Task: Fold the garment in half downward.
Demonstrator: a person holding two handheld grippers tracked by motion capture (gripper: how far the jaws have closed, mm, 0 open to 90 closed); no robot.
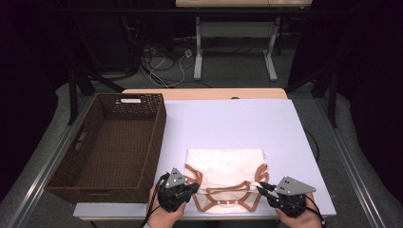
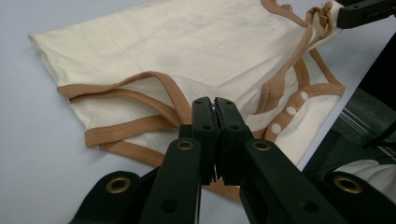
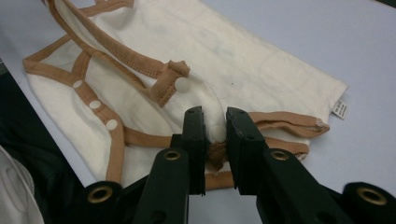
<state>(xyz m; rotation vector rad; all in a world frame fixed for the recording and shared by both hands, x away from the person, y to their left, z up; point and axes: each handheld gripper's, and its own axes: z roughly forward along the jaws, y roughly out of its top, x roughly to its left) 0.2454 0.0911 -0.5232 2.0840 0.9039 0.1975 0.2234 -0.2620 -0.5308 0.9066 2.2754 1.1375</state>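
A cream baby bodysuit [image 1: 223,166] with tan trim and white snaps lies folded on the pale table cover near the front edge. My left gripper [image 1: 195,186] is at its left leg opening. In the left gripper view the jaws [image 2: 215,102] are pressed together over the tan trim of the bodysuit [image 2: 187,46]. My right gripper [image 1: 261,187] is at the right side. In the right gripper view it [image 3: 215,114] pinches a bunch of the bodysuit [image 3: 233,60], trim and a snap. The left gripper view also shows the right gripper [image 2: 348,14] holding lifted, bunched trim.
A large brown wicker basket [image 1: 157,137] stands along the table's left side and has nothing in it. The pale table cover [image 1: 228,118] stretches bare behind the garment. A white tag [image 3: 340,108] sticks out of the garment's far corner. Desk legs and cables stand beyond the table.
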